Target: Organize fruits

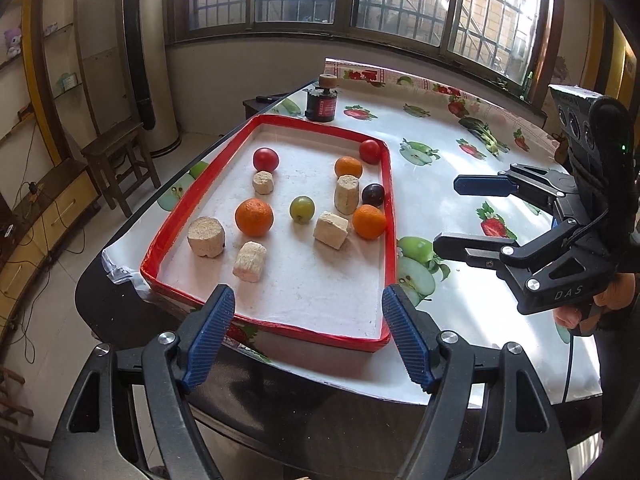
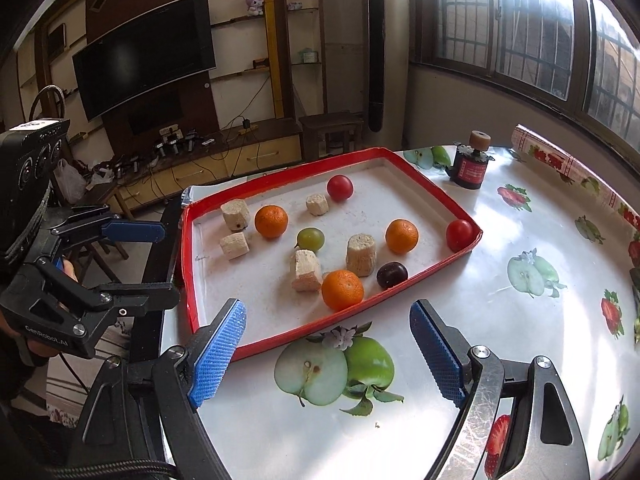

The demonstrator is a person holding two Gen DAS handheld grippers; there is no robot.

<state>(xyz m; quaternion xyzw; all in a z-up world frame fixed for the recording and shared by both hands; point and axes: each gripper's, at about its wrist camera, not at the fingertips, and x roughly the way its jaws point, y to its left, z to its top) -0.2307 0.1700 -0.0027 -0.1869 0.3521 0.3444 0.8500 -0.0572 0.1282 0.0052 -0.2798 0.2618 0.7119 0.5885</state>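
A red-rimmed white tray [image 1: 390, 240] [image 2: 188, 264] lies on the table. In it lie three oranges [image 1: 254, 217] [image 2: 343, 289], two red tomatoes [image 1: 265, 159] [image 2: 340, 187], a green fruit [image 1: 302, 209] [image 2: 310, 239], a dark plum [image 1: 373, 195] [image 2: 392, 274] and several beige foam blocks [image 1: 206, 236] [image 2: 306, 270]. My left gripper [image 1: 308, 336] [image 2: 156, 264] is open and empty at the tray's near end. My right gripper [image 2: 328, 352] [image 1: 448, 216] is open and empty over the tablecloth beside the tray's long side.
A small black jar with a cork top [image 1: 321, 100] [image 2: 470, 164] stands beyond the tray. The fruit-print tablecloth [image 1: 472, 152] [image 2: 520, 300] covers the table to the right. A wooden stool [image 1: 116, 152] stands off the table's left edge.
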